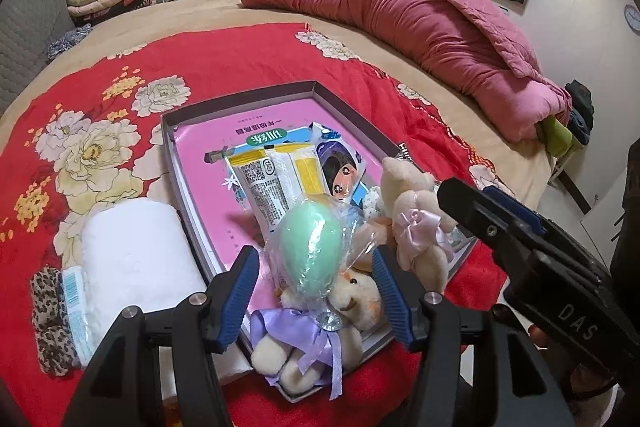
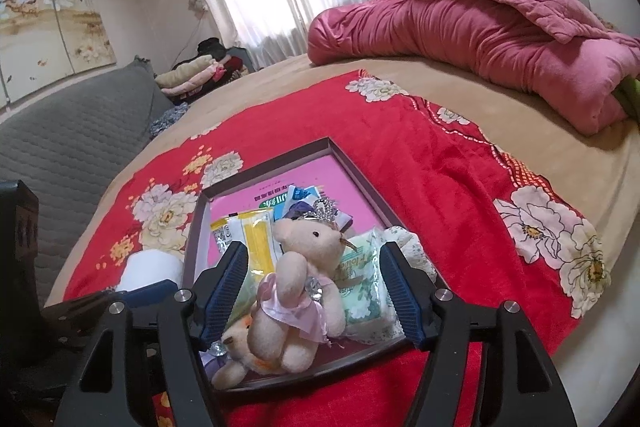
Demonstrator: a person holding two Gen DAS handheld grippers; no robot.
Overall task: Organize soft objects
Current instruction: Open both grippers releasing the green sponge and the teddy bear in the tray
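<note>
Right wrist: lilac-ribbon bear [image 2: 240, 347] half hidden behind pink-dress bear [image 2: 298, 291].

Black hand-held gripper [image 1: 316, 291], ribbed blue pads [image 1: 394, 297]

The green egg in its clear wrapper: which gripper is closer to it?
Left. The left gripper frames the green egg between open fingers; the right gripper sits farther right, around the pink-dressed bear.

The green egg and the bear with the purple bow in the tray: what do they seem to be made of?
The green egg looks like soft matte foam or sponge, though it may be plastic; it sits inside a clear, shiny, crinkled film wrapper. The bear with the purple bow looks like cream plush fabric with a short fuzzy pile, and its bow is glossy satin-like ribbon.
</note>
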